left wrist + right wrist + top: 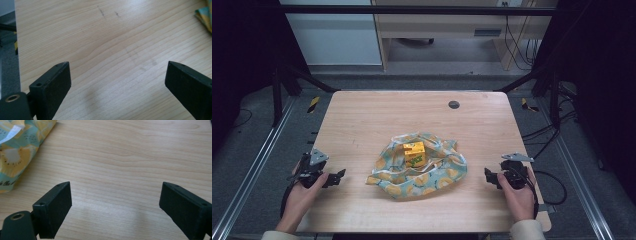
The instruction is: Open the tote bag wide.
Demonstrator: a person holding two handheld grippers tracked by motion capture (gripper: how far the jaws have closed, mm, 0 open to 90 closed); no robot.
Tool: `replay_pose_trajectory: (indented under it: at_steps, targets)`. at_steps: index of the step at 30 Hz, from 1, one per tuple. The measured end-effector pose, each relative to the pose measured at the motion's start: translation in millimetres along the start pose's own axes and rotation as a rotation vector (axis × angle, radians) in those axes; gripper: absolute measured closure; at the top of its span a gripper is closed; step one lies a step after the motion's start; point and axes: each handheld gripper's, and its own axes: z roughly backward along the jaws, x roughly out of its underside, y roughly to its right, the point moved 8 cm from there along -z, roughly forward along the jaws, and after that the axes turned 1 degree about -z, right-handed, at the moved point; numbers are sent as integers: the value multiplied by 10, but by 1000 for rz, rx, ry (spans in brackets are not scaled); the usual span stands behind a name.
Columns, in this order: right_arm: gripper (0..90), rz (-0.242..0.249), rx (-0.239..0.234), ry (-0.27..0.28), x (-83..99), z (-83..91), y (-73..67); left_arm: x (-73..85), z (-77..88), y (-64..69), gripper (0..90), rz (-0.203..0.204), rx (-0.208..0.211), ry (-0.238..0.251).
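Observation:
A crumpled teal cloth with a yellow fruit print (419, 167) lies in the middle of the wooden table (362, 120). On top of it sits a small yellow and green box (414, 152). My left gripper (341, 176) is low over the table's left front, left of the cloth, jaws wide open over bare wood (117, 72). A corner of the cloth (205, 17) shows at the top right of the left gripper view. My right gripper (487, 175) hovers just right of the cloth, open with nothing between its jaws (115, 197); the cloth (20, 147) lies at its upper left.
A dark round grommet (454, 104) sits near the table's far edge. Black frame posts and cables stand at both sides of the table. A wooden desk and floor cables lie beyond the far edge.

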Motion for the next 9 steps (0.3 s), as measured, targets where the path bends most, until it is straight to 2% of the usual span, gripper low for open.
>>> replay_pose_trajectory:
  at_steps: [2,4,6,9]
  targets:
    - [108,7,13,13,17,9,19,21,-1,-9,66,-5,-14,-12]
    - [106,23,7,20,76,15,-14,17,11,0,66,-16,-26,-8]
    - [99,36,-18,5,149,28,-69,33,6,25,66,-17,-18,-18]
    - [96,36,-16,8,165,48,-68,51,4,48,66,-16,0,-29]
